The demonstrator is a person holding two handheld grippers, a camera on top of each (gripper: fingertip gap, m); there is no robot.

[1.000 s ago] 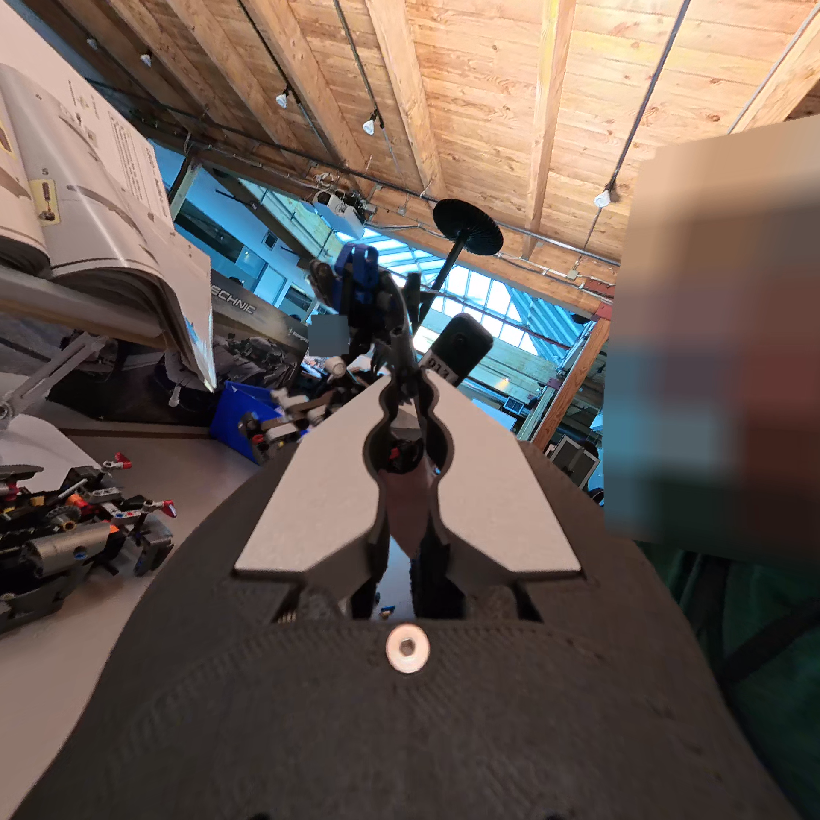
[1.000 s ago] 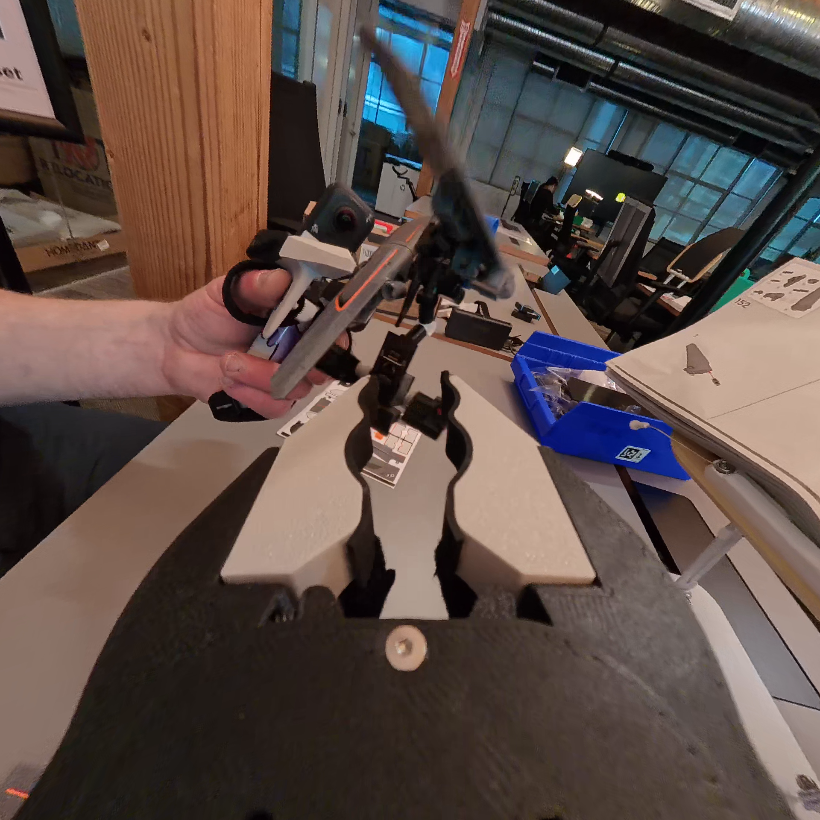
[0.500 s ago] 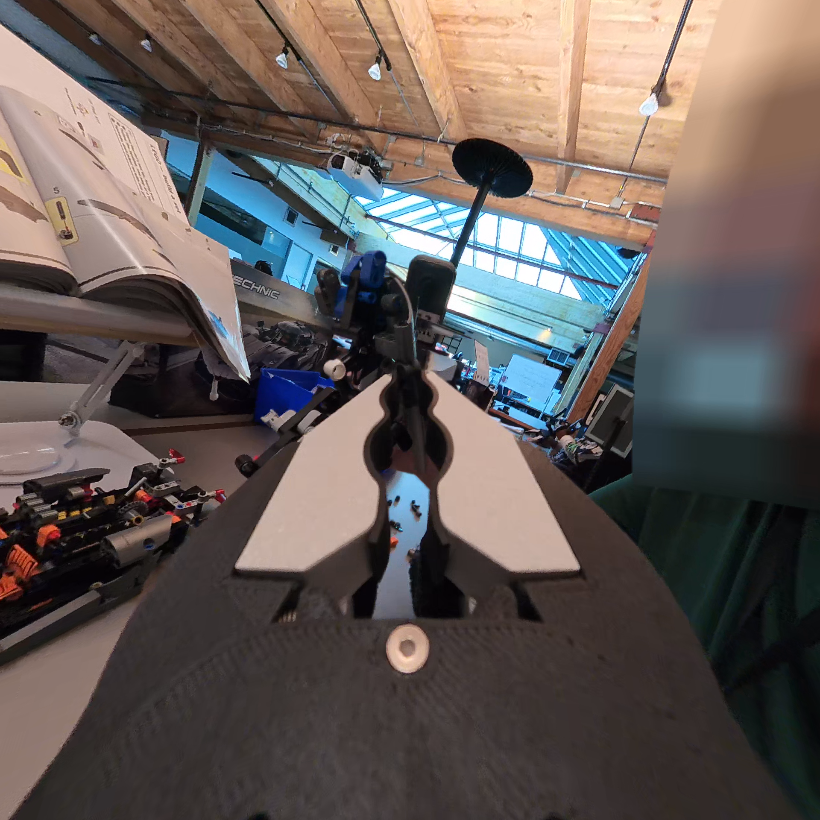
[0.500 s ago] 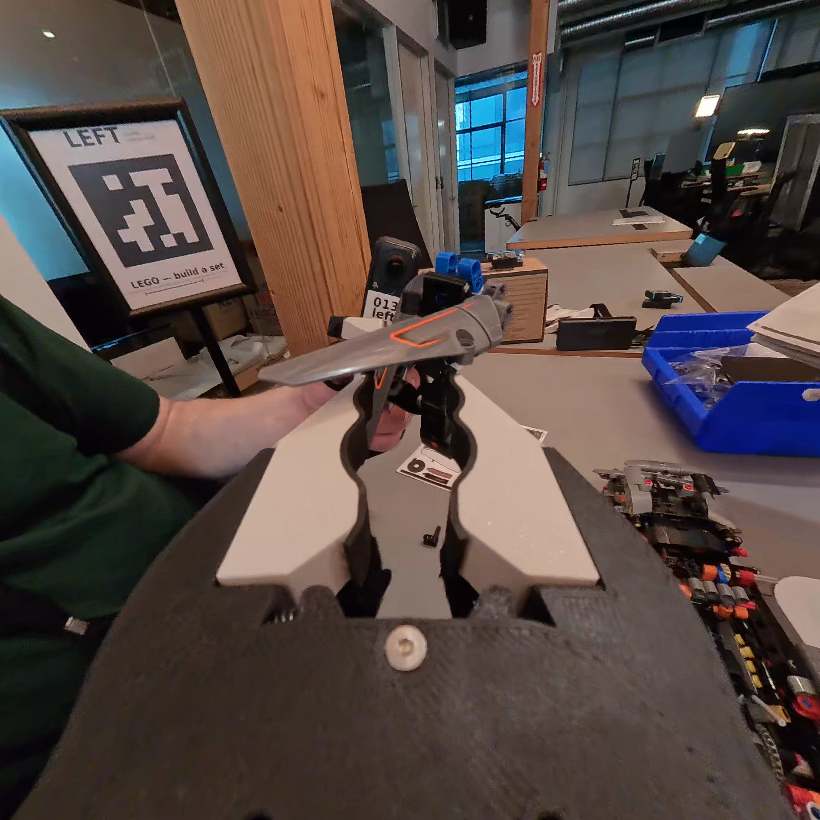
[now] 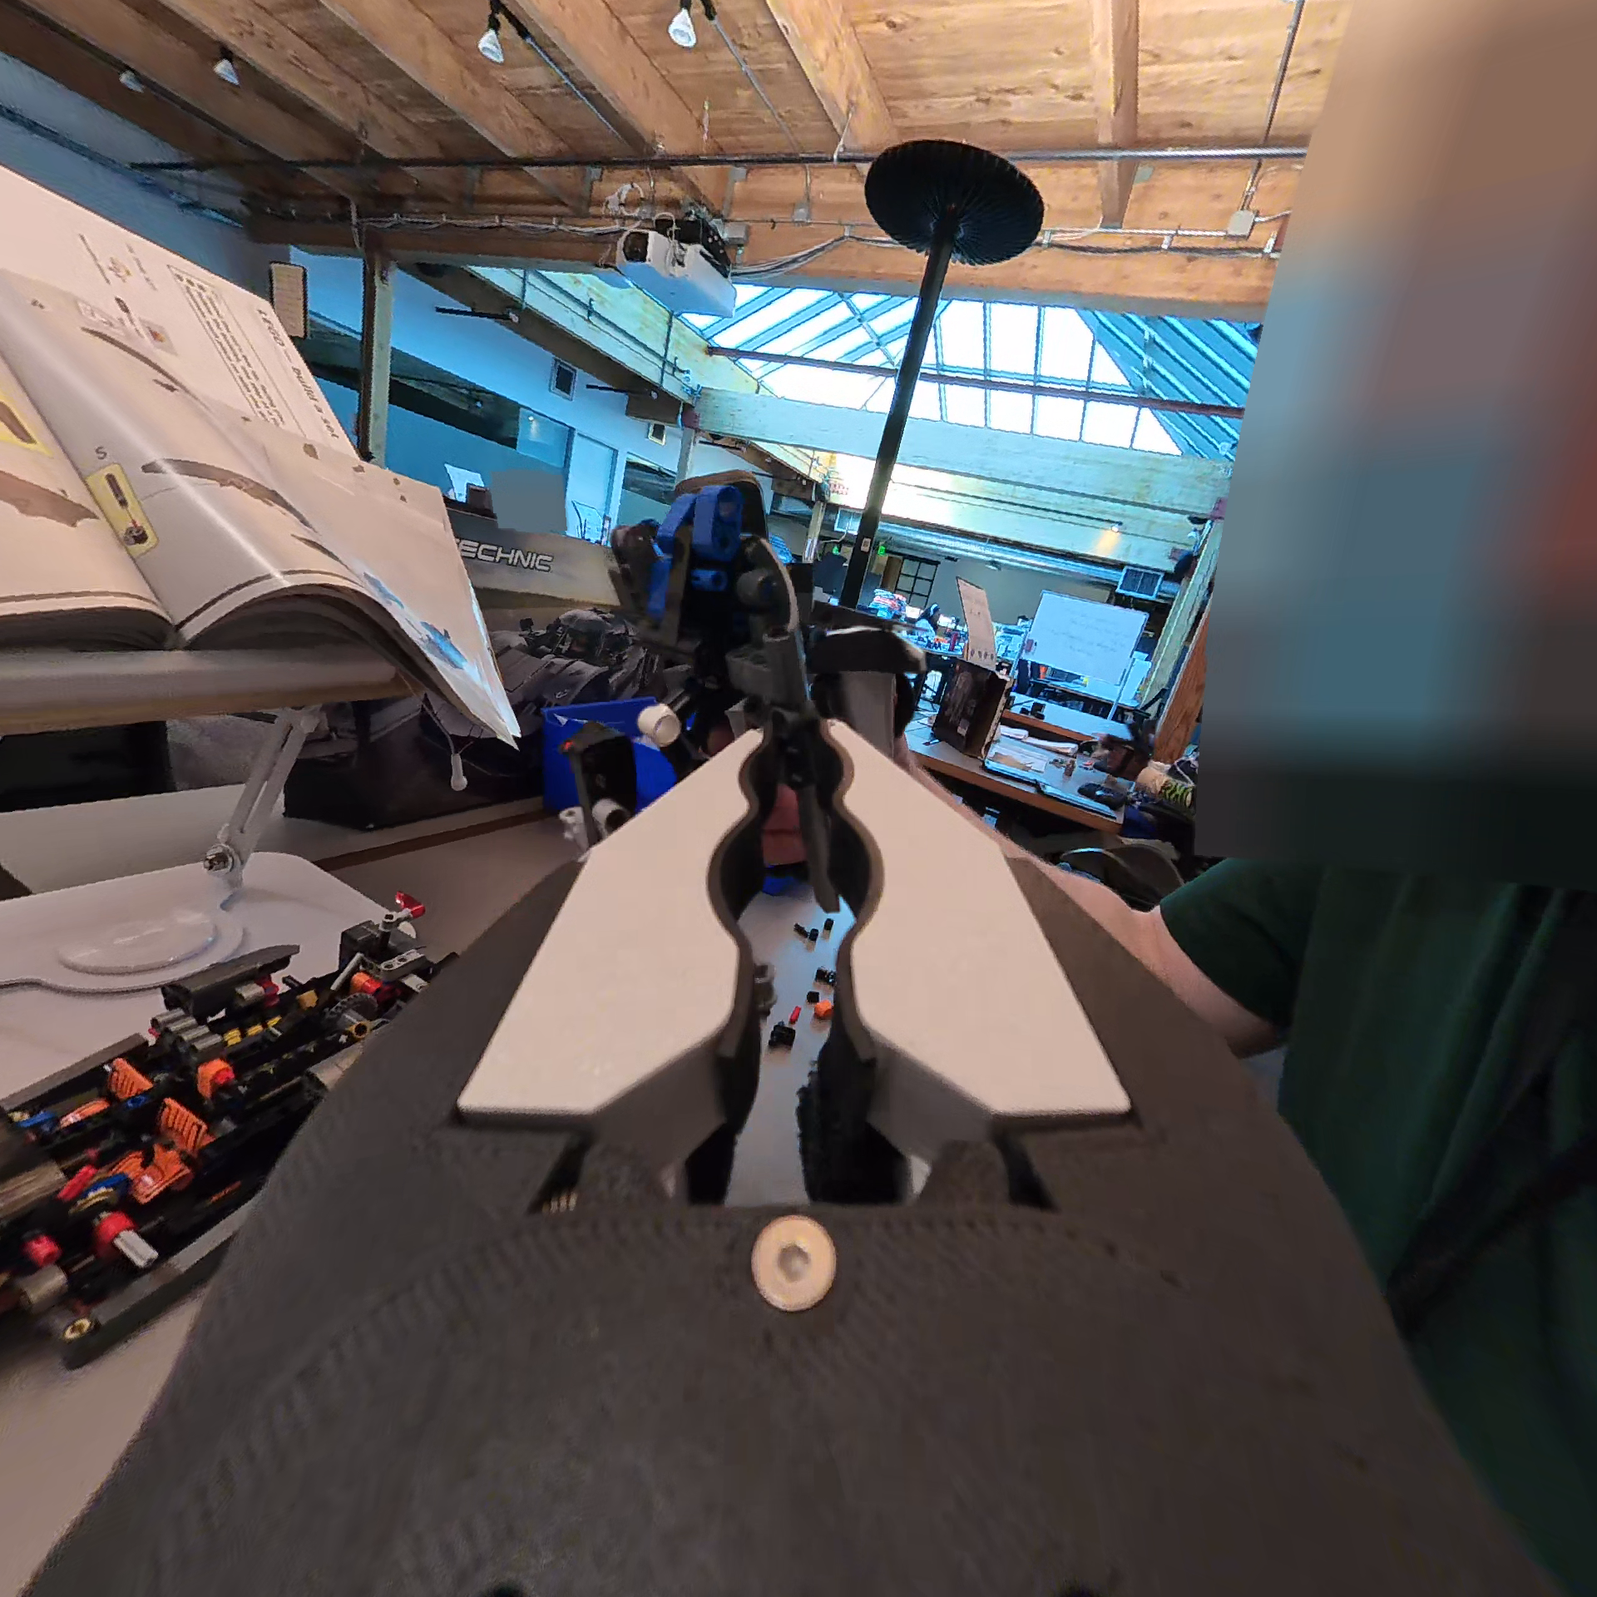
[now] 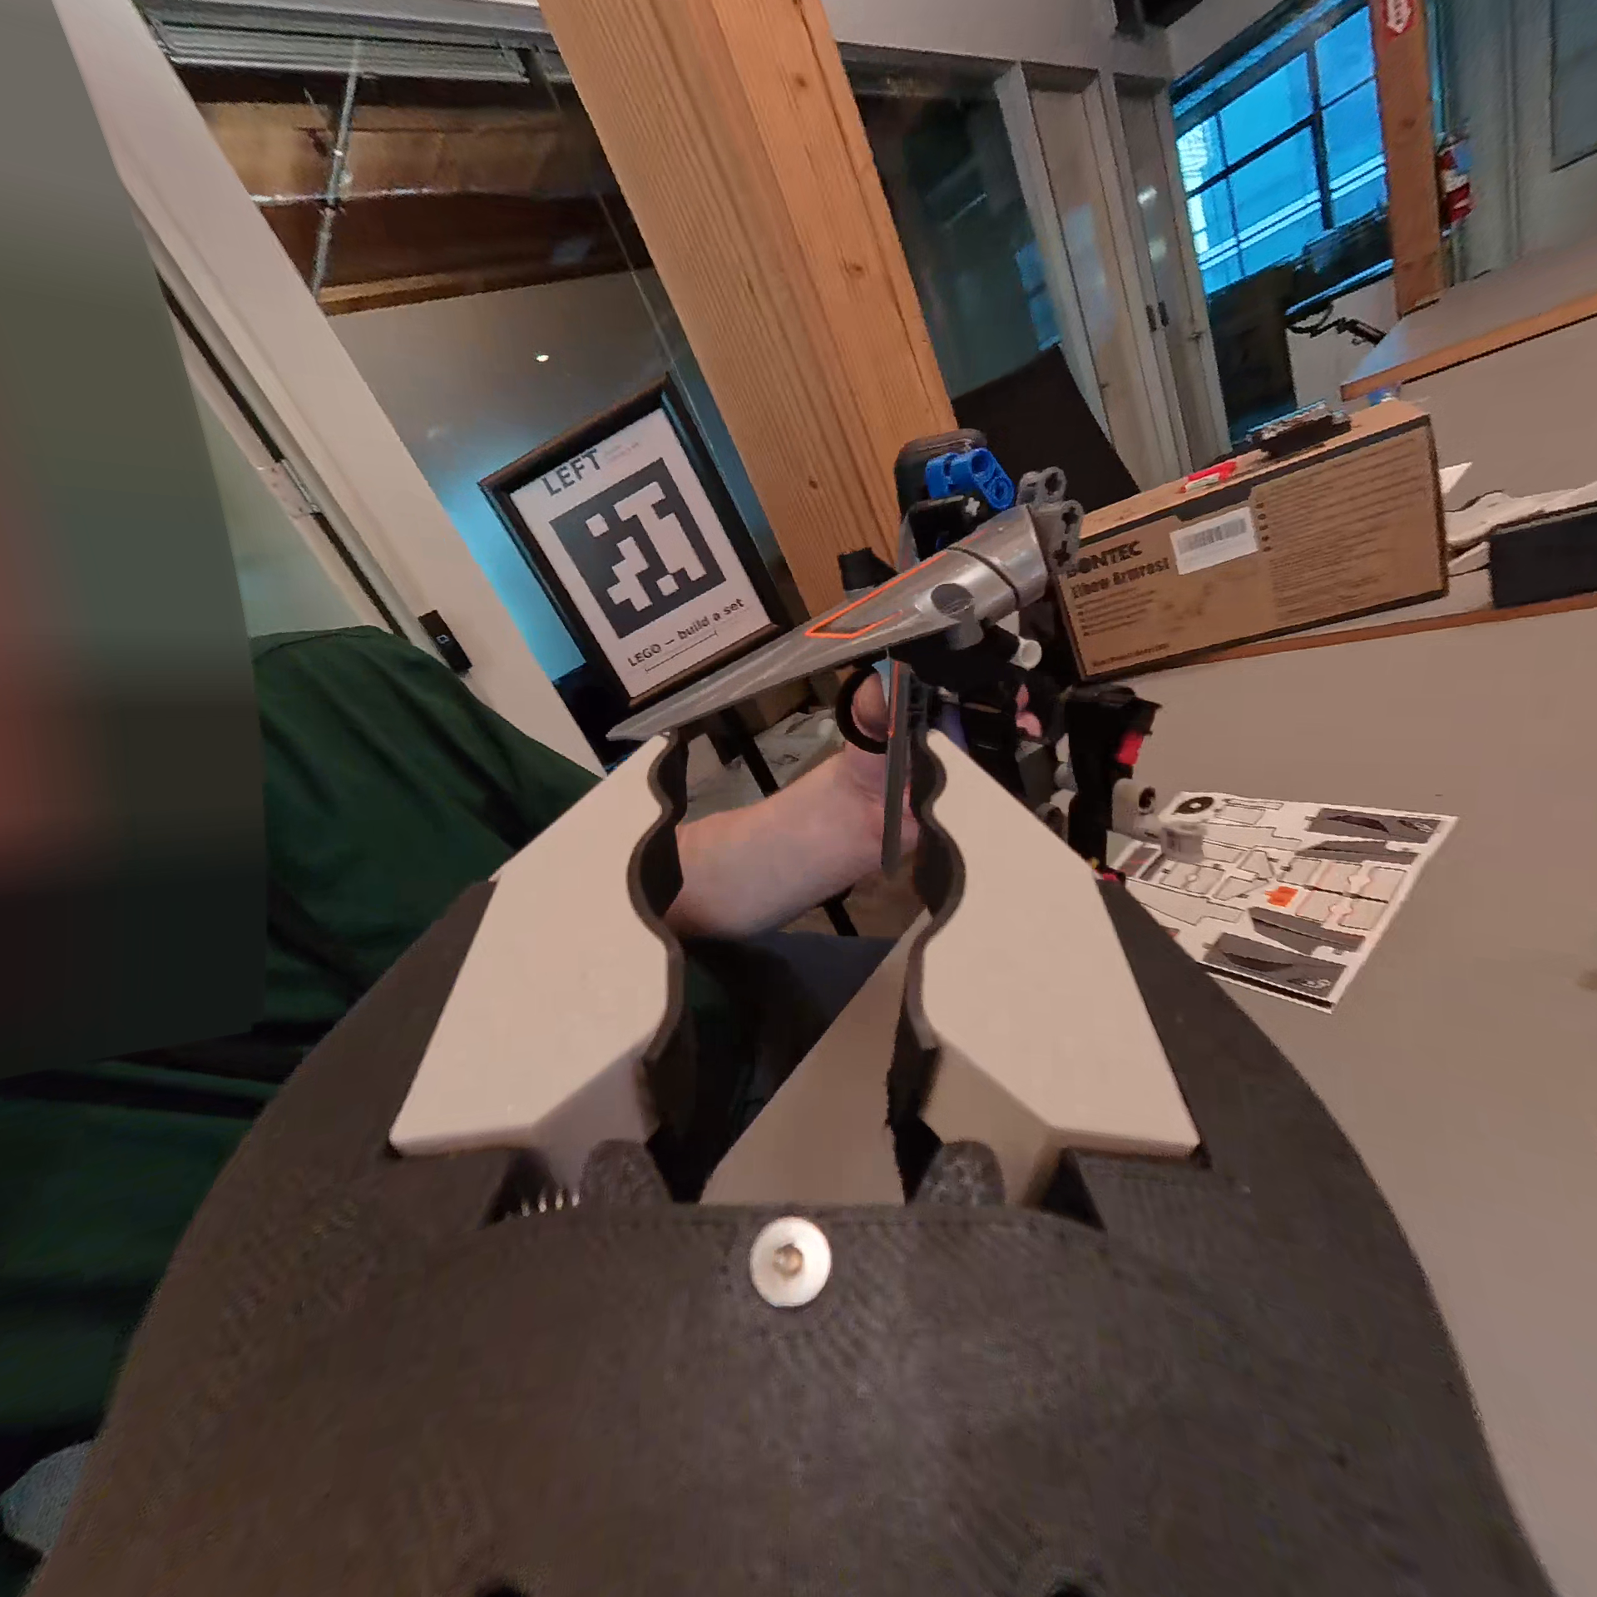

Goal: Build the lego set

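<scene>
My left gripper [image 5: 791, 743] is shut on a small Lego sub-assembly [image 5: 717, 562] of blue, black and grey parts and holds it up above the table. In the right wrist view the same sub-assembly shows a long grey wing panel with an orange line [image 6: 864, 622] and a thin grey strip [image 6: 899, 778] hanging down. My right gripper [image 6: 799, 760] is open just below the wing panel, and the strip sits close to its right finger [image 6: 994, 864]. A hand [image 6: 778, 855] shows behind the jaws. A large black and orange chassis [image 5: 173, 1097] lies on the table at the left.
An open instruction book [image 5: 216, 518] rests on a stand at the left. A blue bin [image 5: 562, 743] stands behind it. Small loose parts [image 5: 808, 994] lie on the table. A sticker sheet [image 6: 1279, 881] and a cardboard box [image 6: 1253, 553] sit on the grey table [image 6: 1426, 1123]. About 7 cm separates my left fingertips from my right.
The left gripper has tilted down with the sub-assembly, so more of the table shows. The right gripper has swung left around the sub-assembly and its jaws stand wider apart.
</scene>
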